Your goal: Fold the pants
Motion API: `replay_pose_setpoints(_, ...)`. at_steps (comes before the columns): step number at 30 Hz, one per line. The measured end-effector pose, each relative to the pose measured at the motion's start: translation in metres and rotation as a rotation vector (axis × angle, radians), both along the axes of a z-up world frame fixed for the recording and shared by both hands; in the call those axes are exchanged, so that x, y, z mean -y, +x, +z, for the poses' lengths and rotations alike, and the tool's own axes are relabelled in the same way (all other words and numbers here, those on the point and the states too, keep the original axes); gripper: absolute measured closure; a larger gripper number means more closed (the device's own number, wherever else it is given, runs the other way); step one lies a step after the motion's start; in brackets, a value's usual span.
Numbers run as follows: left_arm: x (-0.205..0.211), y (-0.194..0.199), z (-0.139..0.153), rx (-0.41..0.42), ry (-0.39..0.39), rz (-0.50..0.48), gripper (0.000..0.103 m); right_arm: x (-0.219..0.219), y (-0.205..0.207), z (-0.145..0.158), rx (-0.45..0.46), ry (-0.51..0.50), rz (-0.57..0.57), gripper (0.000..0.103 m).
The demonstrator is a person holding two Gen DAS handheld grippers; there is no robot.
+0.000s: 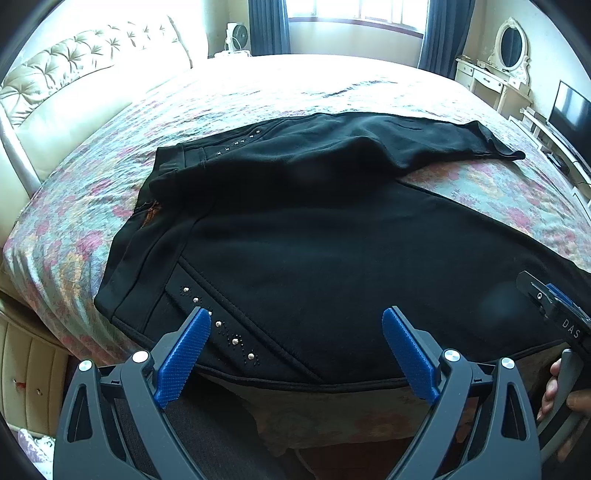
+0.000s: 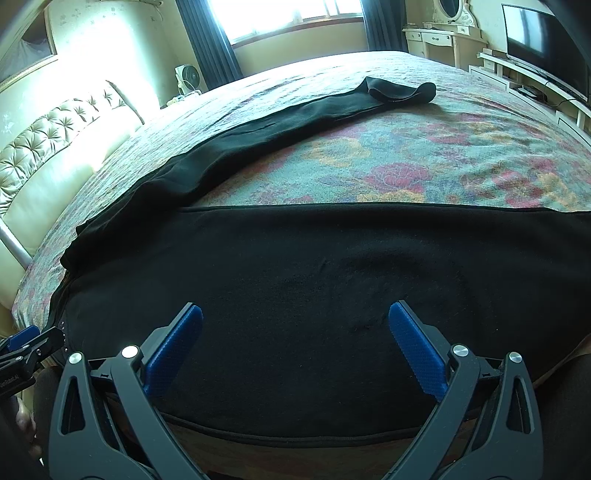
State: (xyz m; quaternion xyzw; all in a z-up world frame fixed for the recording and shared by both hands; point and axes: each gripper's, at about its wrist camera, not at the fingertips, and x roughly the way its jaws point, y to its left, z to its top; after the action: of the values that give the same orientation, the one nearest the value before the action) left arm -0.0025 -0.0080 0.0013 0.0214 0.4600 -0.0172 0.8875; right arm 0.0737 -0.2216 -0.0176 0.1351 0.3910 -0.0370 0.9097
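Black pants [image 1: 314,236] lie spread on the floral bedspread [image 1: 92,206], waistband to the left, legs splayed apart toward the right. Silver studs [image 1: 218,324] line the near pocket. My left gripper [image 1: 295,317] hovers open over the near hip, by the bed's front edge, with nothing between its blue pads. In the right wrist view the near leg [image 2: 314,280] fills the foreground and the far leg [image 2: 288,114] runs off to its cuff [image 2: 402,92]. My right gripper [image 2: 295,314] stands open just above the near leg. Its body [image 1: 554,306] shows at the left view's right edge.
A tufted cream headboard [image 1: 74,62] bounds the bed on the left. A fan [image 1: 238,37] and a curtained window [image 1: 354,11] stand behind, a dresser with mirror [image 1: 506,62] and a TV [image 2: 543,40] on the right. A hand [image 1: 561,398] holds the right gripper's handle.
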Motion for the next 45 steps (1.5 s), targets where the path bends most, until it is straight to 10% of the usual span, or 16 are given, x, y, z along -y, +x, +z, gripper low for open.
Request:
replay_pose_setpoints(10, -0.044, 0.033, 0.004, -0.110, -0.196, -0.019, 0.010, -0.001, 0.009, -0.007, -0.031, -0.002, 0.002, 0.002)
replay_pose_setpoints(19, -0.193, 0.146, 0.007, -0.044, -0.451, 0.110, 0.010, -0.019, 0.024, 0.001, -0.040, 0.046, 0.059, 0.002)
replay_pose_setpoints(28, -0.273, 0.257, -0.054, -0.104, -0.471, 0.233, 0.010, -0.037, 0.045, 0.001, -0.072, 0.042, 0.116, 0.002)
replay_pose_setpoints(37, -0.219, 0.278, -0.052, -0.094, -0.398, 0.023, 0.011, -0.040, 0.063, -0.007, -0.091, 0.052, 0.118, 0.002)
replay_pose_setpoints(38, -0.218, 0.278, -0.053, -0.090, -0.395, 0.015, 0.013, -0.040, 0.064, -0.006, -0.090, 0.054, 0.125, 0.002)
replay_pose_setpoints(40, -0.223, 0.278, -0.055, -0.095, -0.396, 0.016, 0.059, -0.040, 0.069, -0.003, -0.089, 0.065, 0.146, 0.002)
replay_pose_setpoints(45, -0.228, 0.285, -0.060, -0.112, -0.398, 0.011, 0.066, -0.034, 0.097, 0.015, -0.060, 0.099, 0.234, 0.002)
